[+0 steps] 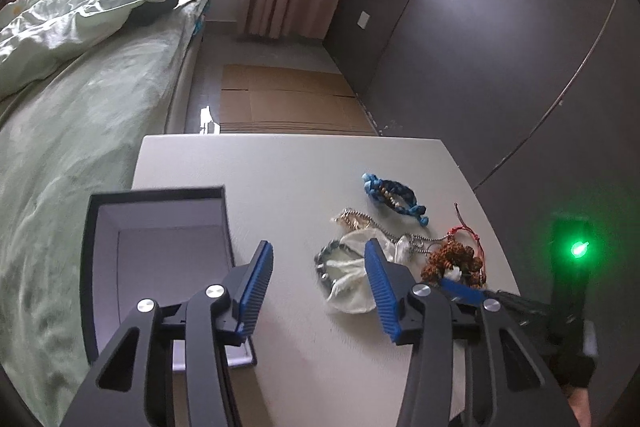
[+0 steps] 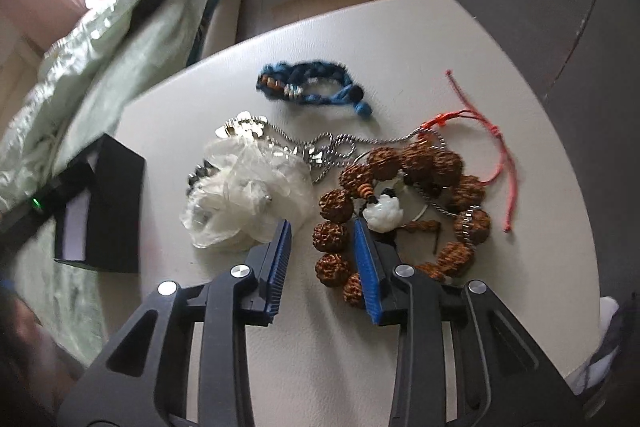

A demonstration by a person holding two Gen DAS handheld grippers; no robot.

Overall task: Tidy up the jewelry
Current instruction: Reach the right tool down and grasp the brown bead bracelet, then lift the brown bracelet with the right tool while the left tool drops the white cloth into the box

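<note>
Fingers of left gripper (image 1: 318, 267) and right gripper (image 2: 322, 247) stand apart, gripping nothing. Jewelry pile (image 2: 400, 179) lies mid-table (image 2: 400, 27); open black box (image 1: 160, 223) occupies the bed-side edge. No legible writing.

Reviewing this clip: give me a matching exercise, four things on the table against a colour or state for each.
Things:
1. braided bracelet
2. box
3. large seed beads
4. thin cord

Descriptions:
a. red
b. brown, bumpy
c. black outside, open, nothing inside
d. blue

Pairs: 1-d, 2-c, 3-b, 4-a
</note>
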